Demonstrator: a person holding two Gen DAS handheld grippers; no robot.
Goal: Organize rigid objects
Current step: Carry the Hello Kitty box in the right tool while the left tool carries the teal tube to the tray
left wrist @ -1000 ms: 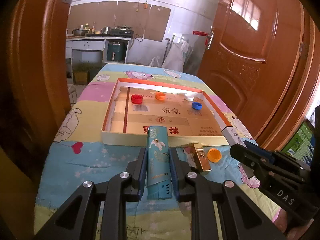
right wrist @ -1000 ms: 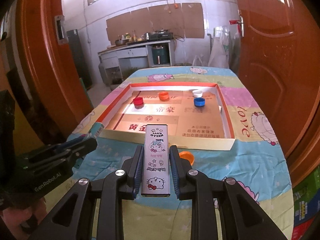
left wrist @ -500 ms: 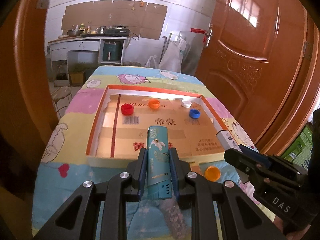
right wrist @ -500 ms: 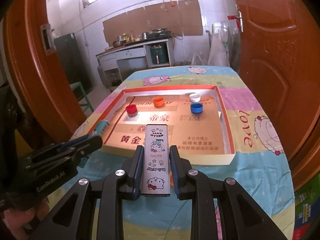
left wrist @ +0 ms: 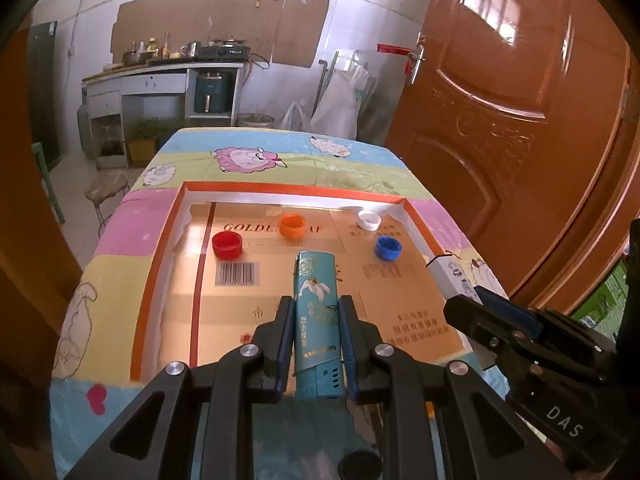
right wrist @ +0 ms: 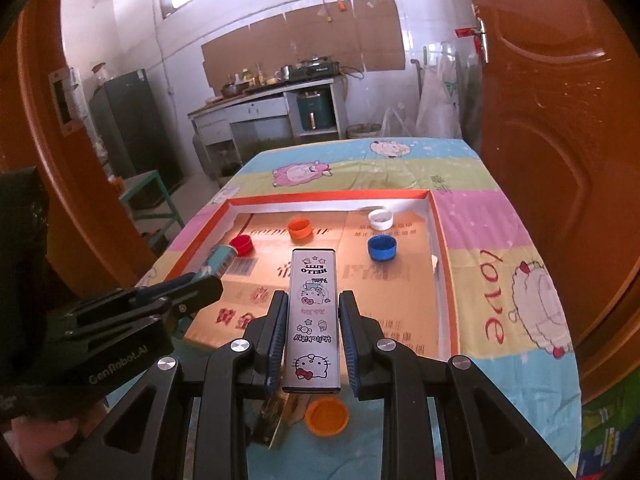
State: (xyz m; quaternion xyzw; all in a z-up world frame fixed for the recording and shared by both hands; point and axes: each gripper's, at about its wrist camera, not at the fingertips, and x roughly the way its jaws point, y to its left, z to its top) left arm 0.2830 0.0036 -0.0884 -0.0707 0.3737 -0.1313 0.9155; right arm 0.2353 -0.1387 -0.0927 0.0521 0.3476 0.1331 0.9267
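Observation:
My left gripper [left wrist: 314, 312] is shut on a teal lighter [left wrist: 317, 320] and holds it above the near half of the shallow cardboard tray [left wrist: 160, 248]. My right gripper [right wrist: 313, 308] is shut on a white Hello Kitty lighter [right wrist: 314, 320], held over the tray's near edge [right wrist: 450, 312]. In the tray lie a red cap [left wrist: 227, 245], an orange cap [left wrist: 291, 226], a white cap [left wrist: 369, 220] and a blue cap [left wrist: 388, 247]. The right gripper also shows at the right of the left wrist view [left wrist: 460, 292], the left gripper at the left of the right wrist view [right wrist: 208, 276].
An orange cap [right wrist: 326, 416] and a gold lighter [right wrist: 276, 424] lie on the cartoon-print cloth [right wrist: 500, 240] below my right gripper. A wooden door [left wrist: 520, 120] stands close on the right. A stool [left wrist: 106, 188] and a kitchen counter [left wrist: 160, 80] are beyond the table.
Both grippers have moved forward and up with their lighters, from over the cloth to over the tray. The orange cap and gold lighter have dropped below them.

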